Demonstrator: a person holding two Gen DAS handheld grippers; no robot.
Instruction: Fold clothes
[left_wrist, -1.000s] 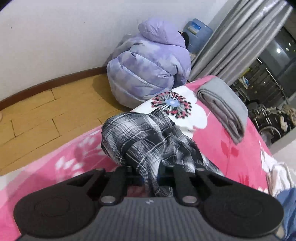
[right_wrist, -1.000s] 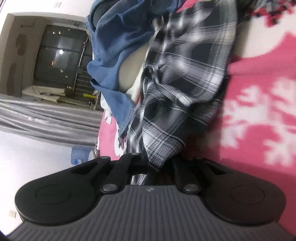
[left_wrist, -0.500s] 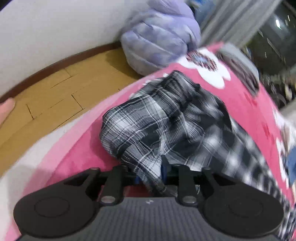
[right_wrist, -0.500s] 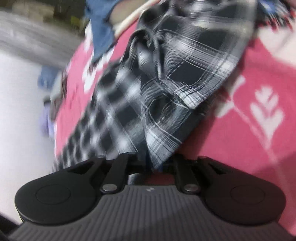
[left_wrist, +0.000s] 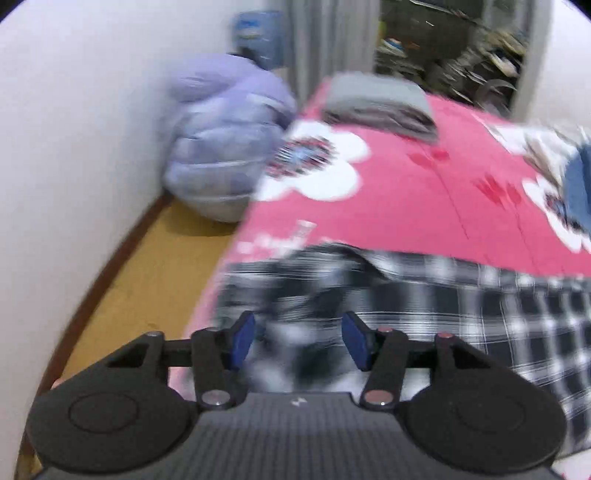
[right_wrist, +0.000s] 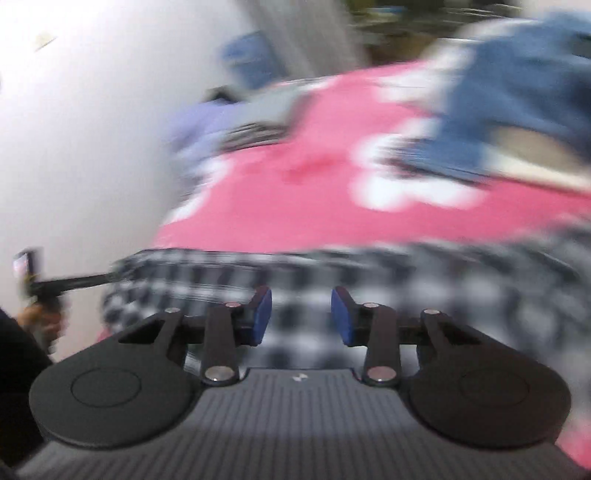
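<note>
Lying crosswise just beyond both parted, empty grippers, left gripper (left_wrist: 298, 341) and right gripper (right_wrist: 301, 317), the checked shirt (left_wrist: 424, 295) is seen low in frame; jaws have just been opening.

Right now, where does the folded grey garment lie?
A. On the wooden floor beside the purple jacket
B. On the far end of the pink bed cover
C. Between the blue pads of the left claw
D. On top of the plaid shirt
B: in the left wrist view the folded grey garment rests on the far end of the pink bed cover, beyond the plaid shirt.

Bare pink bedspread (left_wrist: 399, 206) ahead — grey folded pile (left_wrist: 376, 101) seemingly beyond, wall (left_wrist: 85, 129) left
</note>
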